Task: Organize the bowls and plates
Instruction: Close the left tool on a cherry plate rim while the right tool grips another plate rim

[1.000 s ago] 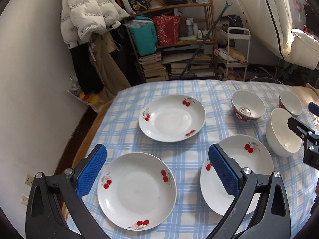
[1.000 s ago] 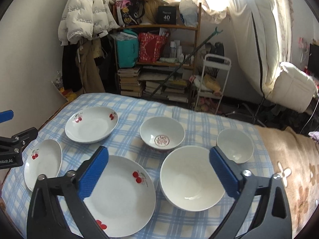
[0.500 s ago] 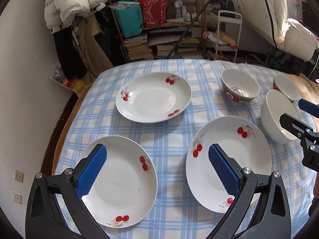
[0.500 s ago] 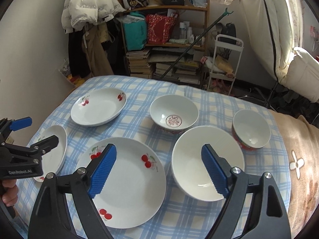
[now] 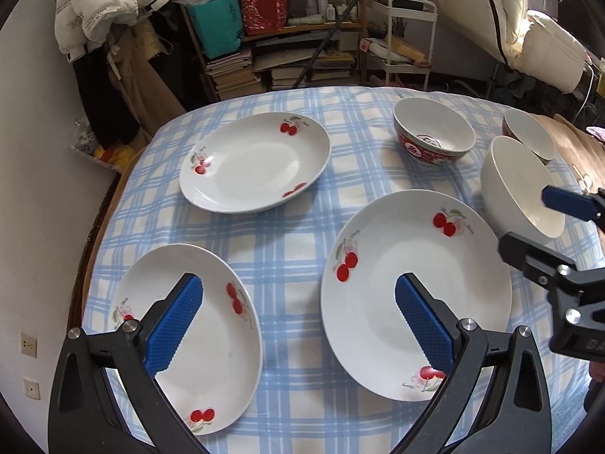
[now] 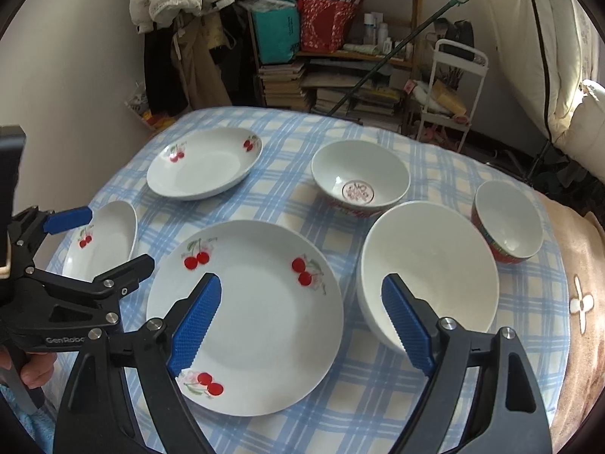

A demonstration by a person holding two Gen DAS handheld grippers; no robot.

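Background clutter behind the table, nothing else moving in it.
Blue-and-white checked tablecloth (image 5: 287, 234) covers the table; tan blanket (image 6: 578, 265) with a white flower motif lies at its right end. Wooden shelf (image 6: 340, 53) against the back wall holds a teal bag (image 6: 275, 34), a red patterned bag (image 6: 325, 22), small bottles (image 6: 382, 34), and book stacks (image 6: 281, 85) lower down. A green pole (image 6: 397, 53) leans across the shelf front. White puffer jacket (image 5: 98, 0) hangs left of the shelf over darker clothes. White wire cart (image 6: 453, 87) stands right of the shelf. Wall sockets (image 5: 29, 345) sit low on the left wall.
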